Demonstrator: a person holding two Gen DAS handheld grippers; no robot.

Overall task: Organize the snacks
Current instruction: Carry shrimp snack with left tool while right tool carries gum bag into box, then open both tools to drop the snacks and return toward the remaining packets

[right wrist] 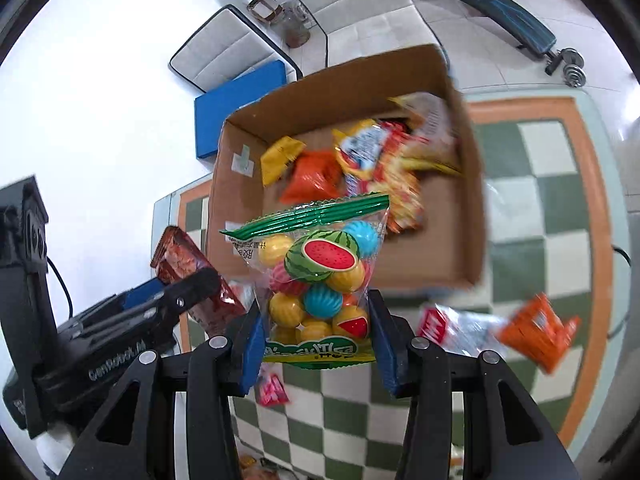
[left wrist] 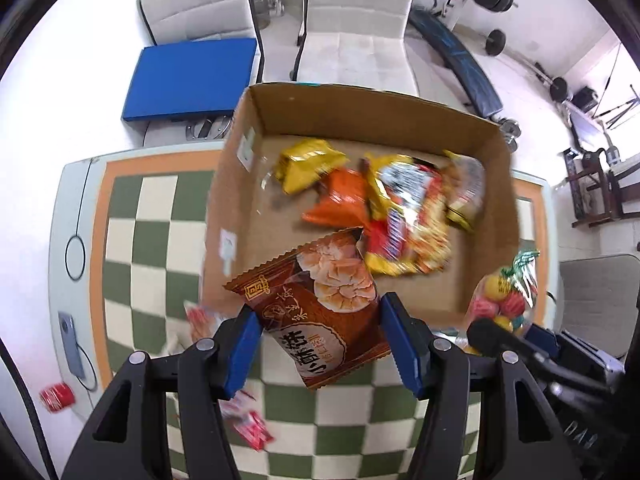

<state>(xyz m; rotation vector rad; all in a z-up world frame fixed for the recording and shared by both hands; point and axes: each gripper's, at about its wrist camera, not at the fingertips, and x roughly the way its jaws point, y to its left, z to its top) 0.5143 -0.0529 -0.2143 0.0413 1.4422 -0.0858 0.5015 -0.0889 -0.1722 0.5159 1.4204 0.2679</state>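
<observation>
Left fingers [left wrist: 320, 344] pinch brown biscuit packet [left wrist: 316, 300]; right fingers [right wrist: 316, 340] pinch candy bag [right wrist: 320, 276].

White chairs [left wrist: 356, 40], blue cushion [left wrist: 188, 78], weight bench [right wrist: 484, 0], pale floor.

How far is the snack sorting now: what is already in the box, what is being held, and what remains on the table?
Done: several packets, yellow, orange and red, already lie in the cardboard box. In hand: the left gripper holds a brown biscuit packet, and the right gripper holds a bag of fruit-shaped candies. Left: an orange packet and small red packets on the checkered table.
</observation>
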